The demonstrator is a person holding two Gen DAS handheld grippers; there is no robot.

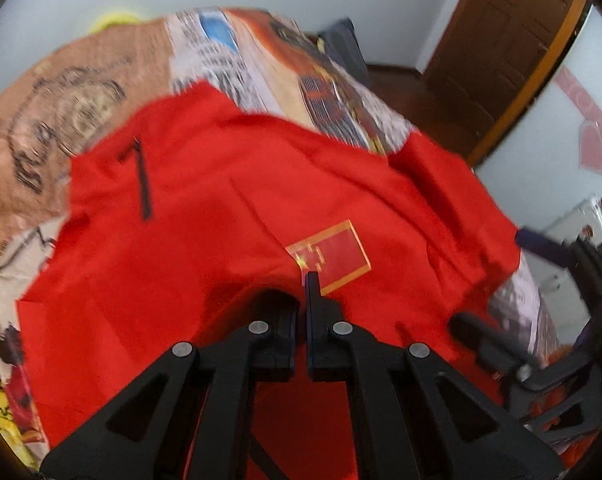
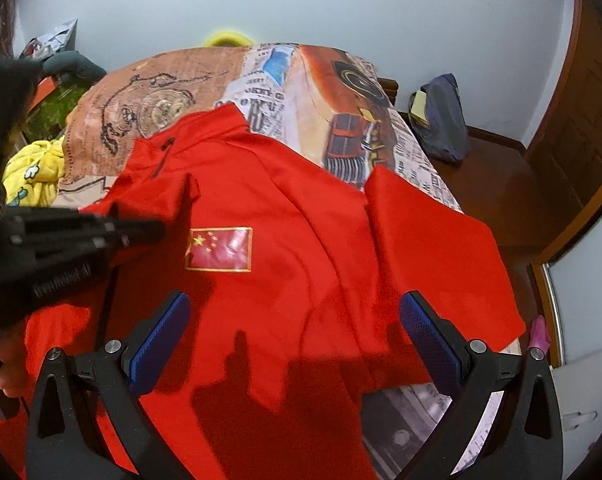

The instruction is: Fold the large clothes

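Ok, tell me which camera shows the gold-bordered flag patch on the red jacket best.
The right wrist view: the gold-bordered flag patch on the red jacket sits sharp and unobstructed there, stars visible. In the left wrist view the patch is motion-blurred, with its near corner hidden behind the shut left tongs.

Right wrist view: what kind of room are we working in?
Most likely a bedroom: the red jacket lies on a bed with a printed sheet, beside a wooden door and wood floor.

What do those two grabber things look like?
Both are black plastic with triangle cut-outs and round silver bolts. The right gripper has bumpy blue pads on its fingers. The left gripper looks all black, with a coiled spring on its side.
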